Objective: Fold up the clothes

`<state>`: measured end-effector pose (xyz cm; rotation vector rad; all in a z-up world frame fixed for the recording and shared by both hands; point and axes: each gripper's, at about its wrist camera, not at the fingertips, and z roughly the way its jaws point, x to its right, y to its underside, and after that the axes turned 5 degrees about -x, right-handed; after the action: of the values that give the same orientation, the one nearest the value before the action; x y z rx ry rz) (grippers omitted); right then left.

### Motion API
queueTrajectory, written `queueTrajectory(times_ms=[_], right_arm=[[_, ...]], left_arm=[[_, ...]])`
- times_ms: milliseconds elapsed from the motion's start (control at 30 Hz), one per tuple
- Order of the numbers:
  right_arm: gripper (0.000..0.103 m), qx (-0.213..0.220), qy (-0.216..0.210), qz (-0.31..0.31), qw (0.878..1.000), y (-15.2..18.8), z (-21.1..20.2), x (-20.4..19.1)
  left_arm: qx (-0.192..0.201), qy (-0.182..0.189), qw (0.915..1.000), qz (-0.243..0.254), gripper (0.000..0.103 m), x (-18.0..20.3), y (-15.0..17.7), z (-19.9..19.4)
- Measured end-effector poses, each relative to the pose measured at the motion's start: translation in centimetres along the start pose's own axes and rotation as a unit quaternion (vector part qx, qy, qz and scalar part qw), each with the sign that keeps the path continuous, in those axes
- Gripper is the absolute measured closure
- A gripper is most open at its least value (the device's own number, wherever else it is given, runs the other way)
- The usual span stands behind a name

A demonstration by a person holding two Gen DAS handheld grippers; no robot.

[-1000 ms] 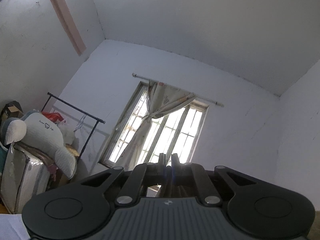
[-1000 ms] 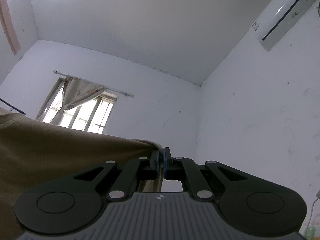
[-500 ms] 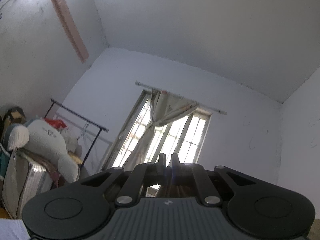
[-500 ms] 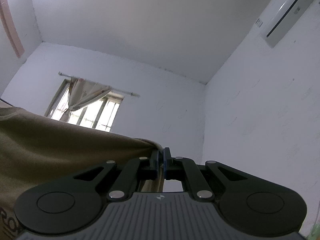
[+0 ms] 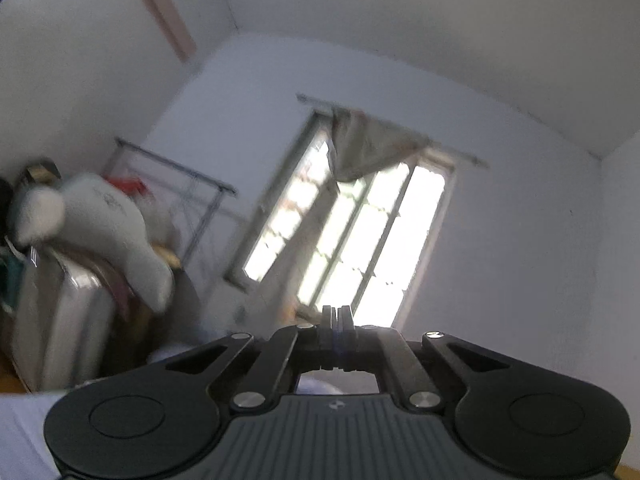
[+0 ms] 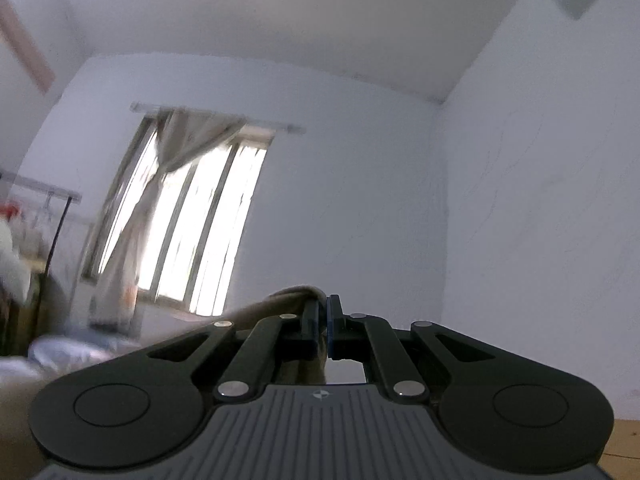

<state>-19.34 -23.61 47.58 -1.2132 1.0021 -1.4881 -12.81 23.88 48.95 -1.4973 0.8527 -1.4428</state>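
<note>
**Risk: cloth slips from one side mid-swing**

Our right gripper (image 6: pixel 323 312) is clenched on the tan garment (image 6: pixel 280 300), bunched at its tips. Left gripper (image 5: pixel 337 320) is clamped too, but we can't see cloth there. Views blurred; a fast swing w/ a thin pinch could drop it.

Colours noted: pale room, black tooling, tan cloth.

Right gripper (image 6: pixel 323 322) black, one pad blue, body ribbed grey; garment (image 6: pixel 294 296) in it plain khaki-tan. Left gripper (image 5: pixel 337 322) black, same ribbed grey body. Walls (image 6: pixel 540 208) and ceiling white. Curtain (image 5: pixel 370 148) beige, pattern too blurred to read. Plush toy (image 5: pixel 108 224) white-grey; suitcase (image 5: pixel 60 320) silver-grey; red item (image 5: pixel 124 183) behind the toy. Pink strip (image 5: pixel 160 8) on the wall.
</note>
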Motion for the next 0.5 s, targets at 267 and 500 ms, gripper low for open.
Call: queueTrajectory(times_ms=[267,500], right_arm=[[0.101,-0.154,-0.060,-0.078,0.983,12.1,8.7,-5.7],[0.101,-0.158,-0.047,-0.057,0.985,15.4,6.4,-3.4]], left_arm=[[-0.227,0.042,0.9728,0.019,0.103,-1.2,17.2,5.1],[-0.299,0.064,0.9520,0.022,0.103,-2.0,26.0,4.9]])
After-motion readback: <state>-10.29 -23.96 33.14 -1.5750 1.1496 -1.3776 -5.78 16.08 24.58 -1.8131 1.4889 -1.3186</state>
